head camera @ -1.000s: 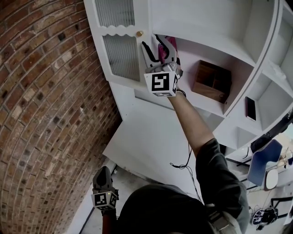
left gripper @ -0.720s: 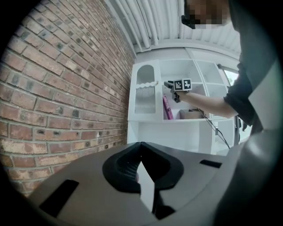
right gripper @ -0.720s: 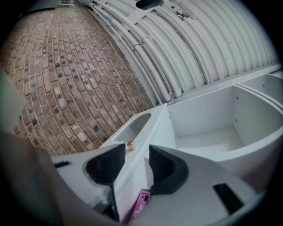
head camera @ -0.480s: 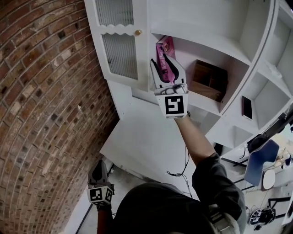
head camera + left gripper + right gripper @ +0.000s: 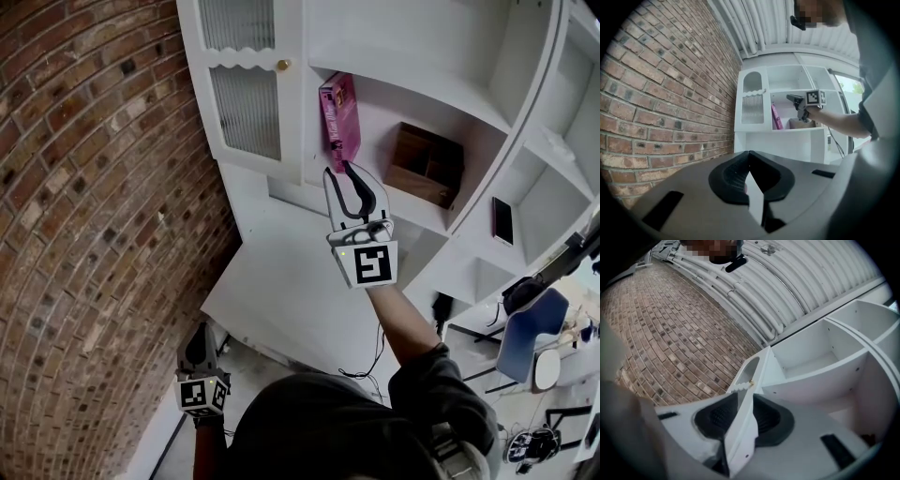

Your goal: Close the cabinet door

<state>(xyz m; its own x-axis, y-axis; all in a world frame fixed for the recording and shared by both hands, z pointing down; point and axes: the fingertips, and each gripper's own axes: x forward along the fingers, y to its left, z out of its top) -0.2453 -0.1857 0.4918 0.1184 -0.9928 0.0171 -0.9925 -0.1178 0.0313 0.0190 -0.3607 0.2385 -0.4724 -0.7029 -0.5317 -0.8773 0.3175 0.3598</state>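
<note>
— The right hand-held gripper is raised in front of the open shelves. Its white shells and black ribbed pads stand parted. The jaws have just been closing, and nothing sits between them. How does the other one look?

— The left hand-held gripper hangs low beside the brick wall. Its tips meet and it holds nothing.

— And where is the cabinet door?

— The cabinet door is at the cabinet's left end, up and to the left of the right hand-held gripper and apart from it. It is painted white, with two panes of ribbed glass and a scalloped strip between them. A small round brass knob sits at its right edge. It lies flat against the cabinet front and looks closed.

— What else is nearby?

— A glossy pink box stands on edge on the shelf just right of the door. In the head view it sits right above the raised gripper's tips. A dark wooden box rests farther right on the same shelf. A flat dark slab lies in a compartment beyond that. A blue chair stands lower right. The wall is rough red-brown brick with pale mortar.
</note>
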